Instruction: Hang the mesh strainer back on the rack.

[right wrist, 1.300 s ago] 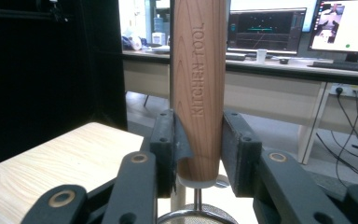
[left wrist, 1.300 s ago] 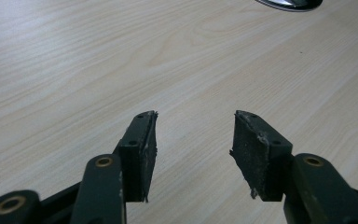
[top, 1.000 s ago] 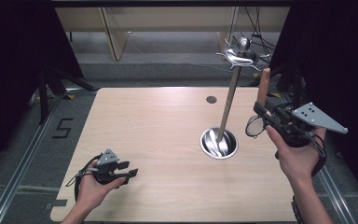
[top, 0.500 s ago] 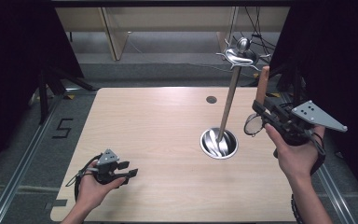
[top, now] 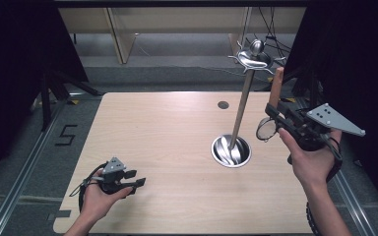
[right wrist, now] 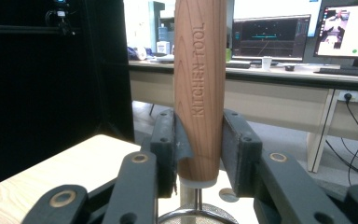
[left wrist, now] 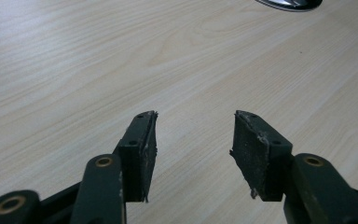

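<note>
One wooden table (top: 177,147) carries one metal stand (top: 232,150). Right of the stand, raised above the table, the right gripper (right wrist: 198,140) clamps one wooden-handled strainer (right wrist: 199,84), handle upright. Left of the stand, the left gripper (left wrist: 193,140) rests low, its two jaws apart and holding nothing.

The wooden handle (right wrist: 199,88) carries the words "KITCHEN TOOL" in capital letters. The lettering is pressed into the wood and runs lengthwise along the handle, reading from the lower end upward in the right gripper view. A black numeral "5" (top: 66,135) is marked on the grey floor, just left of the table's (top: 167,132) left edge in the high view. Text on the monitor screens (right wrist: 270,35) in the background is too small to read.
</note>
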`<state>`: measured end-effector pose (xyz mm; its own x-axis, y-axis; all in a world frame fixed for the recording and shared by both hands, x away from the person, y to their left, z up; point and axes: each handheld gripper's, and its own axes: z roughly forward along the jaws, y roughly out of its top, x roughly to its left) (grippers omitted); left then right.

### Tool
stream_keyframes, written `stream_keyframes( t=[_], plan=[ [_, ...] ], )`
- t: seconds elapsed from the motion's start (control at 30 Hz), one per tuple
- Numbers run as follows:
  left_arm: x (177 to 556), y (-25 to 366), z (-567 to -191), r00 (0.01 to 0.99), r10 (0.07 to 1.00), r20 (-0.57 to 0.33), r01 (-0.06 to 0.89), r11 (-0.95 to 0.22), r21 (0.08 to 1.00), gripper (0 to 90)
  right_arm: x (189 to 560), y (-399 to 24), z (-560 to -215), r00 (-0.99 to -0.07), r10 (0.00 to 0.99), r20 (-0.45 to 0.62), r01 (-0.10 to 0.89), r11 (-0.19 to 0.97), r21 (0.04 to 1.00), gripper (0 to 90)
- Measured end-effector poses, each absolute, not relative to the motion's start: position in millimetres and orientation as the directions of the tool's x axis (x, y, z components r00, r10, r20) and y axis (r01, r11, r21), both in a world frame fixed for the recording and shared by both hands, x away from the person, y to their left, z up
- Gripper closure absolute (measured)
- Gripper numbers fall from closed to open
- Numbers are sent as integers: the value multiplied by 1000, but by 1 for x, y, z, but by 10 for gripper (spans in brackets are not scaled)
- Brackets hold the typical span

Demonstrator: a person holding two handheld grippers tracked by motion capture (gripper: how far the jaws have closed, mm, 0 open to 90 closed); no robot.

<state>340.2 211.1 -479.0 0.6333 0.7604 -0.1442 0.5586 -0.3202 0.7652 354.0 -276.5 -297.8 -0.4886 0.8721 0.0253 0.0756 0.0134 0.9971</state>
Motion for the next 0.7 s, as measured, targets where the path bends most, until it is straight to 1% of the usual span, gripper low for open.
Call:
stream_keyframes(
  t=[0.7],
  plan=[
    [340,211,-478,634,759,-150,567,-323,758,485,359,-273,-296,-484,874,34,92,12,996,692]
  ],
)
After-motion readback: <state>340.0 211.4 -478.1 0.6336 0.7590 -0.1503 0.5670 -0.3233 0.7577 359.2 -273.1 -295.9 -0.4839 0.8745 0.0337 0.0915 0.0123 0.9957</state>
